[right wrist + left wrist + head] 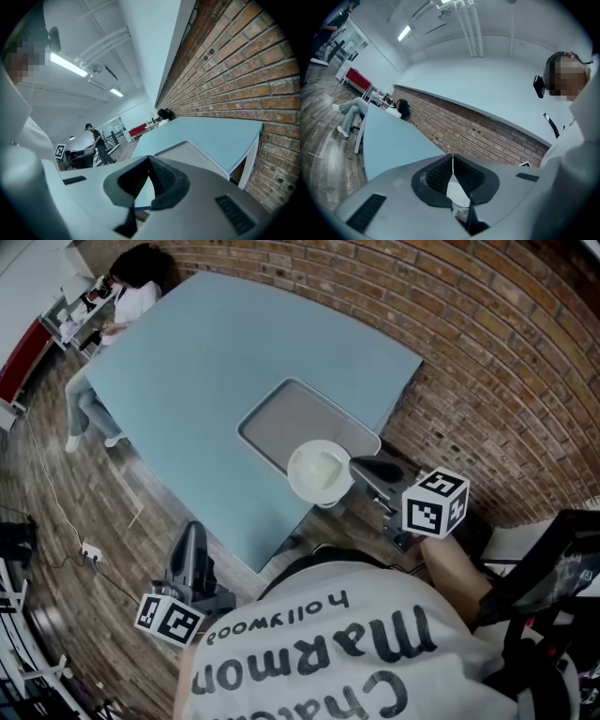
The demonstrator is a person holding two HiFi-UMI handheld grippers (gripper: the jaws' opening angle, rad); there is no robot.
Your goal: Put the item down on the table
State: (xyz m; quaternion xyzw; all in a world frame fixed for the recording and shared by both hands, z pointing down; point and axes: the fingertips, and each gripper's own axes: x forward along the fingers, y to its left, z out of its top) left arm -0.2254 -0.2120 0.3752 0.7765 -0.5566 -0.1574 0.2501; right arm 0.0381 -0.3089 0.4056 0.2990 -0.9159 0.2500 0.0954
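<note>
My right gripper (pixel 357 466) is clamped on the rim of the white bowl (pixel 319 472), which sits over the near corner of the grey tray (pixel 281 418) at the edge of the light blue table (pixel 206 352); I cannot tell whether it rests there. My left gripper (pixel 191 538), jaws pressed together on nothing, hangs off the table's near side above the wooden floor (pixel 56 521).

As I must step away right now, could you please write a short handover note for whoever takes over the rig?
Right gripper: fingers shut on the rim of the white bowl.
Left gripper: shut, empty, low beside the table.
Bowl sits over the near corner of the grey tray; whether it touches is unclear.
Done: bowl is at the table. Left: set it down, release.
</note>
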